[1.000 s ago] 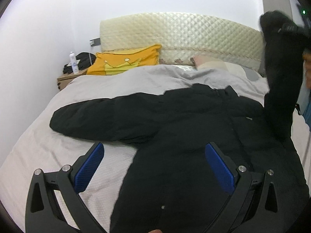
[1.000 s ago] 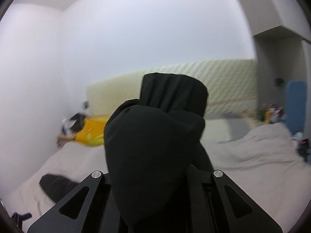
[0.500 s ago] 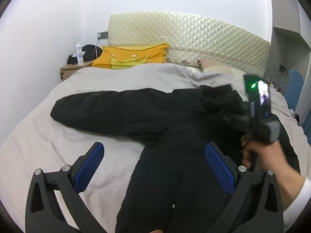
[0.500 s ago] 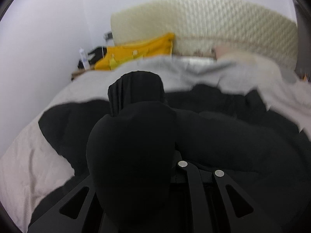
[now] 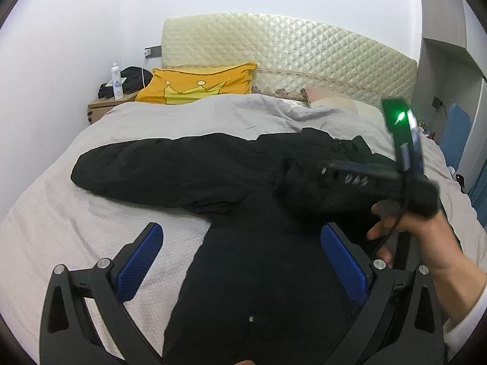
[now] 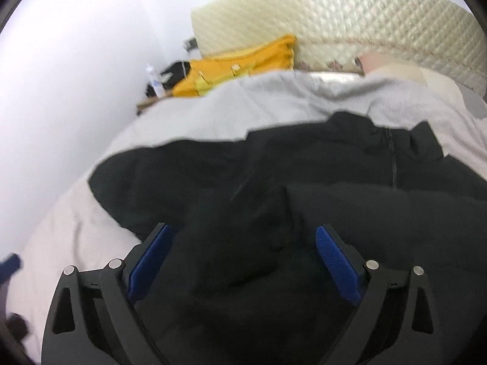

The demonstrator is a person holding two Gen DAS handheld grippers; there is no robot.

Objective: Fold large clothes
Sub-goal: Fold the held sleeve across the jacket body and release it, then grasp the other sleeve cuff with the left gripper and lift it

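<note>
Black padded jacket (image 5: 243,243) lies spread on the grey-covered bed (image 5: 45,228), one sleeve stretched out to the left, the other folded across its chest. At the bed's head an orange pillow (image 5: 197,83) leans by the quilted headboard (image 5: 289,48). The left gripper (image 5: 243,261) hovers low over the jacket's body, jaws wide and empty. The right gripper (image 6: 243,258), gripped in a bare hand (image 5: 411,228), has just been opening its jaws; the folded sleeve lies loose between them.
</note>
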